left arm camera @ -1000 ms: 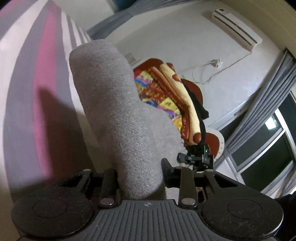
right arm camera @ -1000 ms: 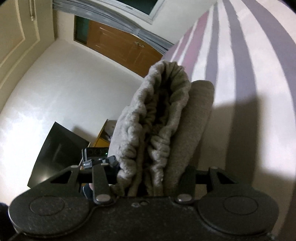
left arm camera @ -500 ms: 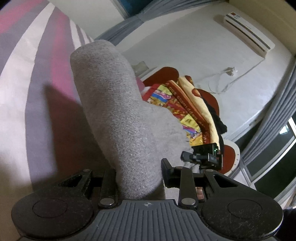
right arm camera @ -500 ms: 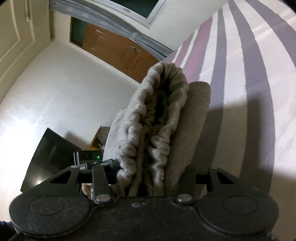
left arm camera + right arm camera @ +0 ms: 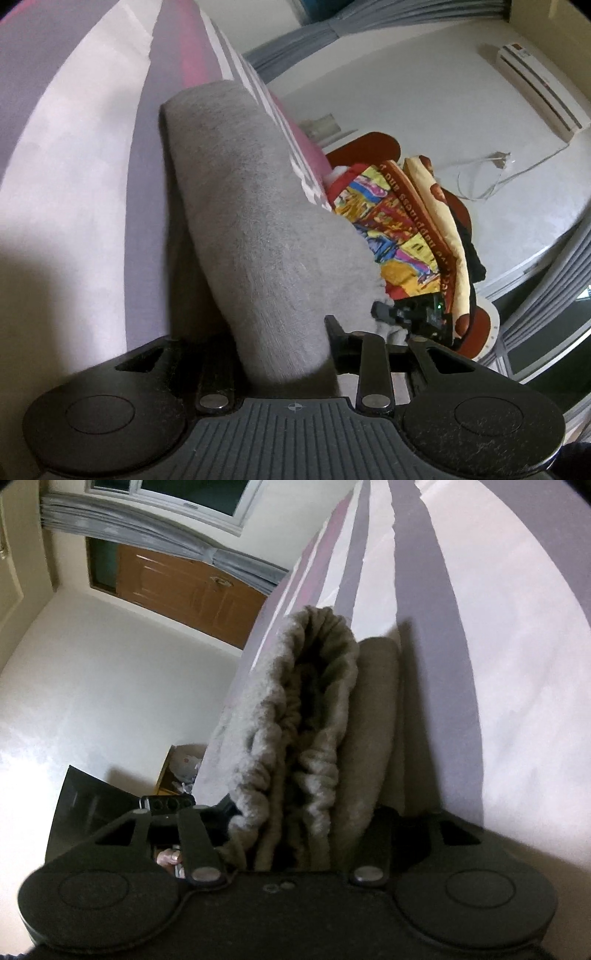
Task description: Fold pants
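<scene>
Pants (image 5: 258, 229) look folded on the striped bed (image 5: 74, 184); I've just been easing both jaws apart, left gripper (image 5: 273, 343) and right gripper (image 5: 295, 834), though cloth probably still sits between them.

Folded pants (image 5: 258, 229) lie on striped bedsheet (image 5: 74, 184), one end between left gripper (image 5: 284, 354) jaws, waistband (image 5: 306, 738) end between right gripper (image 5: 295, 842) jaws. Blanket pile (image 5: 406, 236) beyond pants, right. Air conditioner (image 5: 535, 85) high on wall behind. Door (image 5: 184, 590) beyond bed, left of waistband.

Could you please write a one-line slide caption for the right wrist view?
Right gripper, jaws just opening, with the folded grey pants, gathered waistband showing, between them above the striped bedsheet.
</scene>
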The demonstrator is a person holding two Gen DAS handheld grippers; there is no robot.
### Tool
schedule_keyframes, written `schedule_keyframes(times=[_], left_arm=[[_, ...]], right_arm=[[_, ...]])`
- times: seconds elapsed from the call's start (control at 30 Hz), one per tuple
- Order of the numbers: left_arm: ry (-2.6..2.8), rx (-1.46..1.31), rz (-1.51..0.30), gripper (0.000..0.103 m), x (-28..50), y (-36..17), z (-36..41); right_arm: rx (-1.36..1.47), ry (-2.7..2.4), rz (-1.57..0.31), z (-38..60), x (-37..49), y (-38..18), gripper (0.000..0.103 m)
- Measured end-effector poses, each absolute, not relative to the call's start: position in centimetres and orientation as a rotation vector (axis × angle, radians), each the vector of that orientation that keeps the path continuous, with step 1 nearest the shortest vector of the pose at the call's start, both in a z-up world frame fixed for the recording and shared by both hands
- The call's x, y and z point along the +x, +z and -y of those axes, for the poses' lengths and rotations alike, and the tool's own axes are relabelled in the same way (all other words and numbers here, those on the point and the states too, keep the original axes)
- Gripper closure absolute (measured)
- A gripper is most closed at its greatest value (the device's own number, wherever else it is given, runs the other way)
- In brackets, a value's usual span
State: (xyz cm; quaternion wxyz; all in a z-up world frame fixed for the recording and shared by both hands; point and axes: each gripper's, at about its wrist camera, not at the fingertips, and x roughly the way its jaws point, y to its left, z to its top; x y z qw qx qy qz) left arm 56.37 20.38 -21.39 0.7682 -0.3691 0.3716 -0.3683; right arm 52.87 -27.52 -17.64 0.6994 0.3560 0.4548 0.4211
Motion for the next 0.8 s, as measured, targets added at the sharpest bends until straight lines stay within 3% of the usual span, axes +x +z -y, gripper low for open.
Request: schedule_keyframes(times=[0.07, 0.1, 0.17, 0.23, 0.3, 0.4, 0.5, 0.7, 0.8], left_arm=[[-0.813, -0.799, -0.794, 0.049, 54.9, -21.0, -20.8], [-0.823, -0.791, -0.793, 0.046, 53.9, -20.7, -21.0], [-0.840, -0.786, -0.805, 0.045, 52.1, -20.7, -21.4], [-0.844, -0.772, -0.807, 0.045, 50.7, -20.8, -21.2], [-0.839, -0.781, -0.795, 0.046, 50.3, -21.1, -21.0], [-0.818, -0.806, -0.798, 0.067, 51.2, -22.0, -20.3], [-0.810, -0.822, -0.791, 0.069, 51.3, -22.4, -20.3], [-0.735, -0.795, -0.796, 0.068, 50.1, -21.3, -20.0], [-0.669, -0.751, -0.809, 0.051, 49.5, -20.1, -19.4]], right_arm=[[0.819, 0.934, -1.020, 28.1, 52.3, -17.1, 0.033], [0.826, 0.938, -1.016, 28.7, 51.6, -16.9, 0.028], [0.832, 0.938, -1.019, 29.9, 50.3, -16.8, 0.026], [0.823, 0.942, -1.015, 30.6, 49.0, -16.9, 0.031], [0.771, 0.930, -1.018, 30.3, 48.4, -17.1, 0.042], [0.825, 0.920, -1.004, 30.1, 48.6, -18.0, 0.047], [0.845, 0.905, -0.990, 30.4, 48.7, -19.2, 0.050], [0.842, 0.862, -1.008, 29.9, 48.4, -18.5, 0.047], [0.820, 0.831, -1.027, 29.3, 48.0, -17.3, 0.043]])
